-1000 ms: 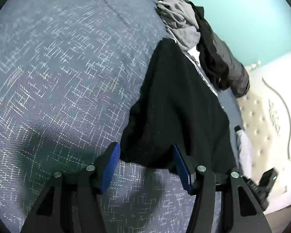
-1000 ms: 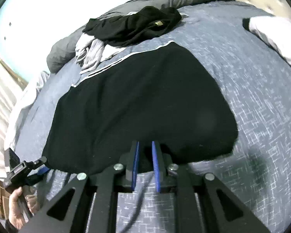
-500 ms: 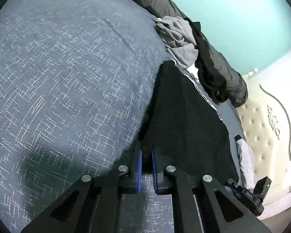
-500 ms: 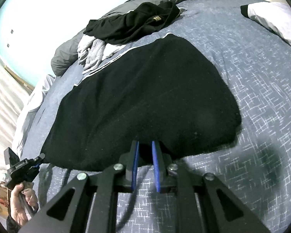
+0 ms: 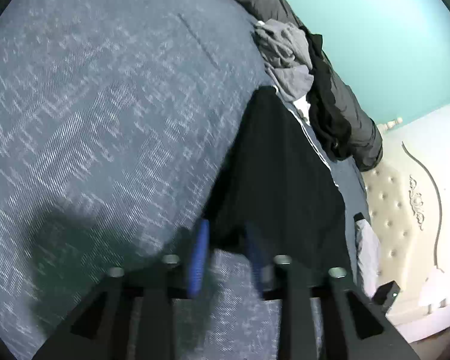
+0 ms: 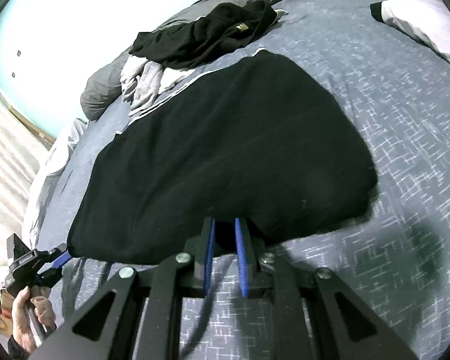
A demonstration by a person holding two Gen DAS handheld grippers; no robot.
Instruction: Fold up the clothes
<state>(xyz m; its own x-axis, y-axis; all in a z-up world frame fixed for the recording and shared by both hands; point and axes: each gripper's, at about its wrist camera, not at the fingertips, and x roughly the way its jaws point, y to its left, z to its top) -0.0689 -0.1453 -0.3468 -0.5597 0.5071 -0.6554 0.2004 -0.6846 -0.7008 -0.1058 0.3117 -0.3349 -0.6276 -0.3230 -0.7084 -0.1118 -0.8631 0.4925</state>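
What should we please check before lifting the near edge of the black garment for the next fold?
1. Right gripper shut on the black fleece garment: ok.
2. Left gripper holding its corner: not ok; jaws have just opened, hem between them, unpinched.
3. Garment lying flat on the blue patterned bedspread: ok.
4. Crumpled pile of black and grey clothes clear of the fold: ok.
5. Hem layers all caught: cannot tell.

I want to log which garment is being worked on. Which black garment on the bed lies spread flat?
The black garment nearest the tools lies flat; the other black one sits crumpled on the pile behind it.
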